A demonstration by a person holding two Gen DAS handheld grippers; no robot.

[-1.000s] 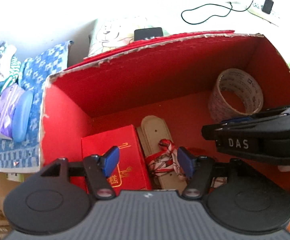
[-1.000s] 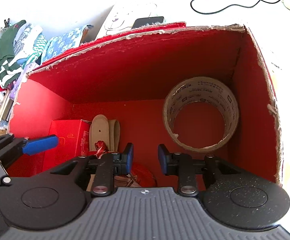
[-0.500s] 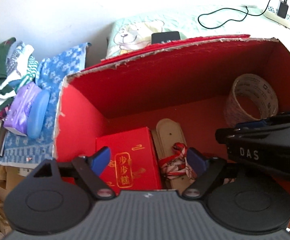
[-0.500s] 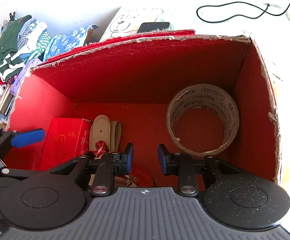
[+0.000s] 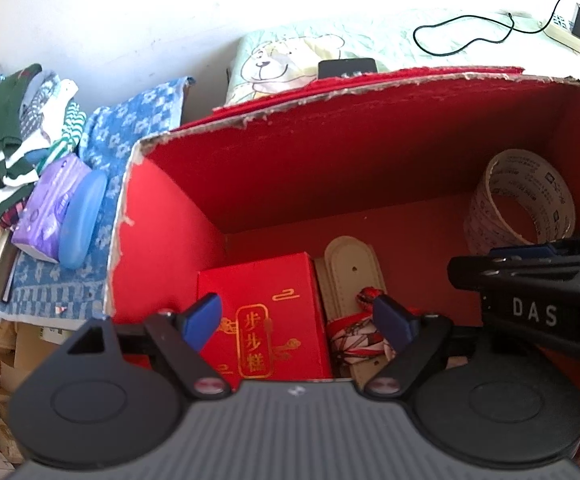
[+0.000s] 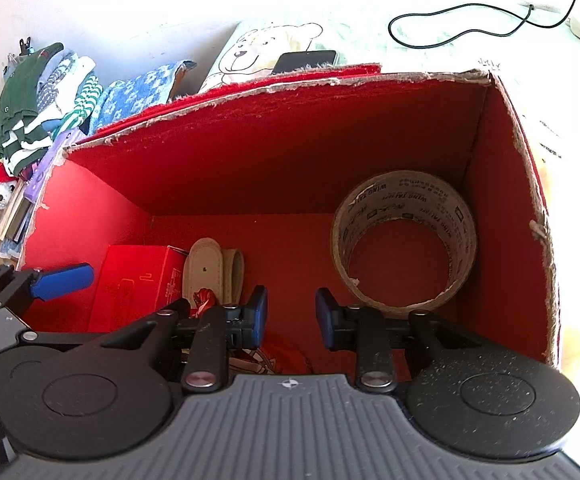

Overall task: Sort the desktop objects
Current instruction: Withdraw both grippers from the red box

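A big red cardboard box [image 5: 330,168] [image 6: 290,152] holds a small red gift box [image 5: 265,312] [image 6: 137,280], a beige strap [image 5: 354,276] [image 6: 209,268] with a red-and-white knotted cloth [image 5: 354,336], and a tape roll [image 5: 526,196] [image 6: 406,236] standing on edge at the right. My left gripper [image 5: 300,320] is open and empty above the gift box and strap. My right gripper [image 6: 292,316] is open and empty above the box floor, left of the tape roll.
Left of the box lie a blue patterned towel [image 5: 101,152], a purple tissue pack [image 5: 49,208], a blue case [image 5: 83,216] and folded clothes [image 5: 13,128]. Behind it are a bear-print cloth [image 5: 285,60], a black phone [image 5: 346,68] and a charger cable [image 5: 474,32].
Both grippers have pulled back and up from the box, so more of its surroundings show. The left gripper's jaws have opened wider. The things in the box have not moved.
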